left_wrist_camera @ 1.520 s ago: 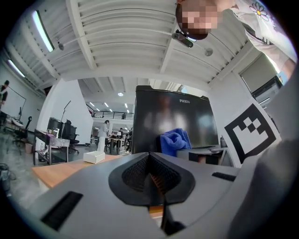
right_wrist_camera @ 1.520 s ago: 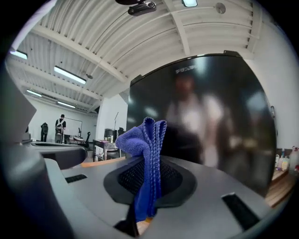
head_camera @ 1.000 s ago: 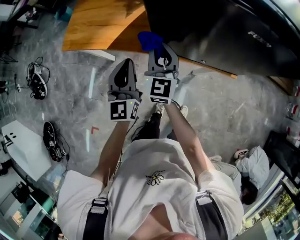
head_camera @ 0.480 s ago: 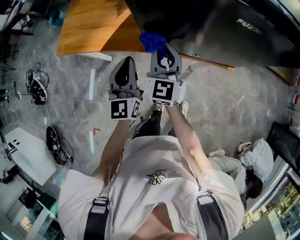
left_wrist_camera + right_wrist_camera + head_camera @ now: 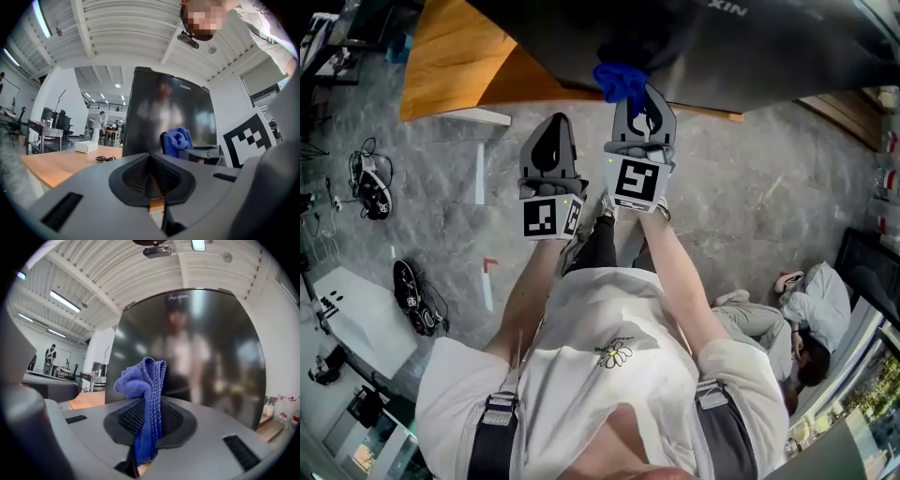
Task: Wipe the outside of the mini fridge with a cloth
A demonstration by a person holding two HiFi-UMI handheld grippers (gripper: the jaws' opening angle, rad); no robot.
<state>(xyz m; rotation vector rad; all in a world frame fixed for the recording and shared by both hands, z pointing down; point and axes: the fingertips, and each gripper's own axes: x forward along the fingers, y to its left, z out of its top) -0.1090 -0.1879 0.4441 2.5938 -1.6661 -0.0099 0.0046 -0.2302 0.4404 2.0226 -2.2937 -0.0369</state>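
Standing bunched between the clenched jaws of the right tool [image 5: 147, 427], the blue cloth [image 5: 143, 380] is held close before the dark door of the mini fridge [image 5: 206, 357]; contact cannot be confirmed. The left tool [image 5: 150, 183] is kept closed on nothing just beside it. For a good wipe, the cloth's free end should be pressed flat to the door and drawn in overlapping strokes, the grip kept firm. Compared with a second ago, both tools have been carried forward from the wooden counter [image 5: 450, 66], and the cloth now overlaps the fridge's edge.
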